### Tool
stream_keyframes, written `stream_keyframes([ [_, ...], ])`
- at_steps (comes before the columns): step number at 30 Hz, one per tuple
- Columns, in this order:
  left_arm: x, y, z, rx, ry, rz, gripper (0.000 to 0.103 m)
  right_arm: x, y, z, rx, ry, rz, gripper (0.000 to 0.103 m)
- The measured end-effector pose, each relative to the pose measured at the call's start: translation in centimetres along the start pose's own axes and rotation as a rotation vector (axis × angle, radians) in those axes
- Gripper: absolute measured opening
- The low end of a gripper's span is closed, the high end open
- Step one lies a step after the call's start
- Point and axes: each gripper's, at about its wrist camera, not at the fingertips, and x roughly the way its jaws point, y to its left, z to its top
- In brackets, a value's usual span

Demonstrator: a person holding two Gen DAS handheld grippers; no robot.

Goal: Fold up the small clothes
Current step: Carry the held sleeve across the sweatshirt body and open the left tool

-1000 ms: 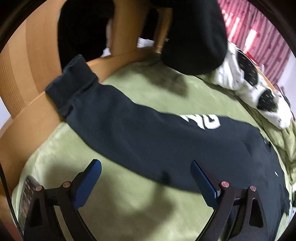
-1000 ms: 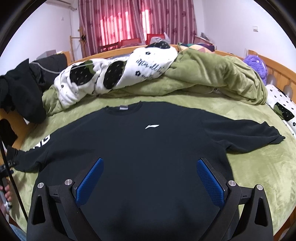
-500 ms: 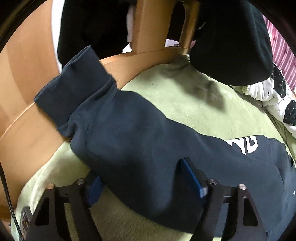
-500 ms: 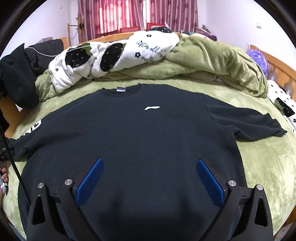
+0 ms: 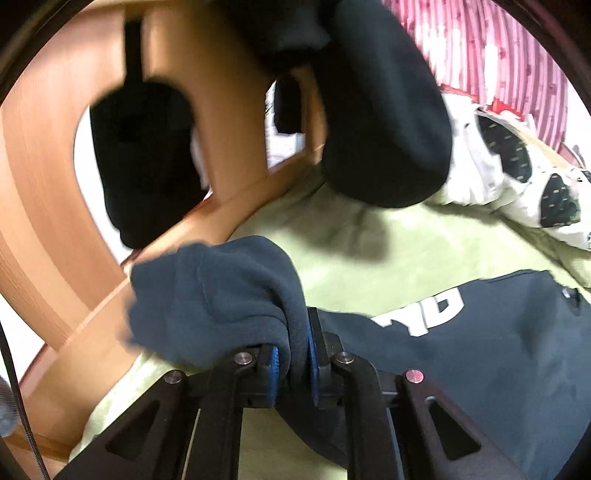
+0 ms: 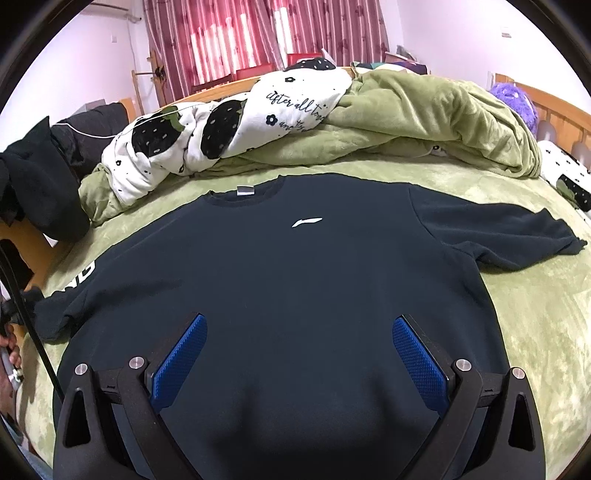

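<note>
Bunching between left tool (image 5: 293,354) pads: sweatshirt sleeve (image 5: 221,295) (cuff end).

Bedroom: bed (image 6: 535,302), quilt (image 6: 424,110), curtains (image 6: 258,33)

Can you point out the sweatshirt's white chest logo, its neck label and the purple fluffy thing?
chest logo (image 6: 306,222): right wrist view, middle of the stroke.
neck label (image 6: 245,190): right wrist view, its centre.
purple fluffy thing (image 6: 515,101): right wrist view, its upper fur.

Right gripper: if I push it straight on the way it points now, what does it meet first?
Most likely the dark sweatshirt spread on the green bed cover. The right gripper is open and points down at its lower body panel; how far above the cloth it is, I cannot tell.
</note>
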Motion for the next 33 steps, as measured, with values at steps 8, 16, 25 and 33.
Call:
stream_keyframes([
  [8, -5.9, -8.7, 1.8, 0.066, -0.051, -0.096, 0.012, -2.3, -1.6, -0.2, -0.02, -0.036, 0.006, 0.099],
  [16, -10.3, -20.6, -0.3, 0.159, -0.073, -0.23, 0.011, -4.4, -3.2, 0.3, -0.039, -0.067, -0.033, 0.099],
  [25, -11.3, -32.1, -5.1, 0.264, -0.041, -0.325, 0.011, -4.4, -6.3, -0.8, -0.056, -0.06, -0.105, 0.099],
  [33, -9.9, -37.2, -9.1, 0.3, 0.044, -0.373, 0.011, -4.1, -7.3, -1.1, -0.063, -0.048, -0.149, 0.099],
])
